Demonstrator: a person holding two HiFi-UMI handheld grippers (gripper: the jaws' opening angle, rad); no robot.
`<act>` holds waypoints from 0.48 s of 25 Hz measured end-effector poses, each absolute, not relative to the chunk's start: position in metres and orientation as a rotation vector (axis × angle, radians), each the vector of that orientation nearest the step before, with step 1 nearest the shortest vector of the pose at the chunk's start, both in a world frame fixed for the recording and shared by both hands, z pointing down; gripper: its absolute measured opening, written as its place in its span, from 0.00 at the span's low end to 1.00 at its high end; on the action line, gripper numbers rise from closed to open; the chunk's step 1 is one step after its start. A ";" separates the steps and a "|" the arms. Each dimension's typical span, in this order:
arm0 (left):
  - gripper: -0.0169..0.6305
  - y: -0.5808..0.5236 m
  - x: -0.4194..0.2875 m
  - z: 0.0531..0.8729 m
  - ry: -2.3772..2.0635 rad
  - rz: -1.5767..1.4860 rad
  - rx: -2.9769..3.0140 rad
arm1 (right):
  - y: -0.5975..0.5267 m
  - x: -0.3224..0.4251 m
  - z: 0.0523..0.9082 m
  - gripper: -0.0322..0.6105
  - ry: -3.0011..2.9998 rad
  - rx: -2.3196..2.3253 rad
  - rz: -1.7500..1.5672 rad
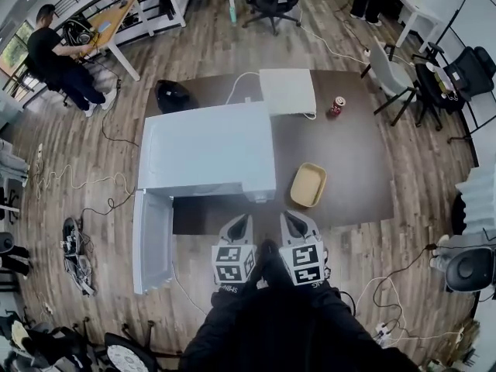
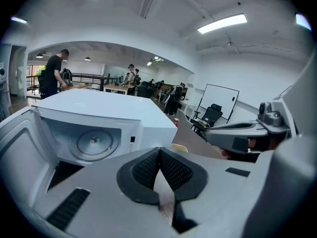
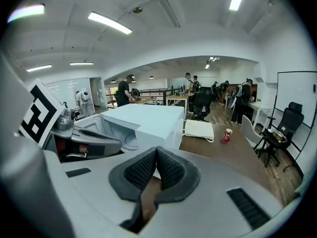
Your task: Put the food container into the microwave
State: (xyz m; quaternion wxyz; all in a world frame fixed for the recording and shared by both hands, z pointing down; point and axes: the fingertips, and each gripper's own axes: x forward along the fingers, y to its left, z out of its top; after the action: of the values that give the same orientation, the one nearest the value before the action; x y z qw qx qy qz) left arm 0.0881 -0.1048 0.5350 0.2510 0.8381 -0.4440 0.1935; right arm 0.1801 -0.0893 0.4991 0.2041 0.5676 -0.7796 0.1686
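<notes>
1. Left gripper (image 1: 237,225) and right gripper (image 1: 295,223) are both hovering at the near edge of the table (image 1: 353,169), each with its jaws pressed together on nothing.
2. The food container (image 1: 308,184), a shallow tan tray, is sitting on the table just to the right of the microwave (image 1: 208,149). It is lying ahead of the right gripper, and neither gripper is touching it.
3. The microwave door (image 1: 153,240) is standing swung open toward the person, and the left gripper view is showing the bare cavity with its turntable (image 2: 94,144).
4. Judging from this, the step in hand is the approach to the pickup, and nothing is being carried yet.
5. The next move is calling for the right gripper to part its jaws, reach forward and close on one wall of the container, probably the near one, while keeping it level.
6. From there the container is going to need a leftward carry round the microwave's front corner and into the open cavity.
</notes>
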 end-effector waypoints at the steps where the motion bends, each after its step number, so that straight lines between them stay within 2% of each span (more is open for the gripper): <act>1: 0.08 -0.107 0.091 0.542 -1.195 0.541 2.278 | -0.091 0.182 0.508 0.09 -2.159 1.580 0.494; 12: 0.08 -0.102 0.122 0.631 -1.043 0.690 2.199 | -0.093 0.231 0.592 0.09 -2.015 1.522 0.609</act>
State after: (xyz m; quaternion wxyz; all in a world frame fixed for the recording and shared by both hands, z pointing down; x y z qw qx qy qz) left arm 0.1221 -0.1023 0.6307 0.3013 0.8290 -0.3930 0.2599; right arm 0.2314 -0.0933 0.5923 0.2686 0.5643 -0.7473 0.2259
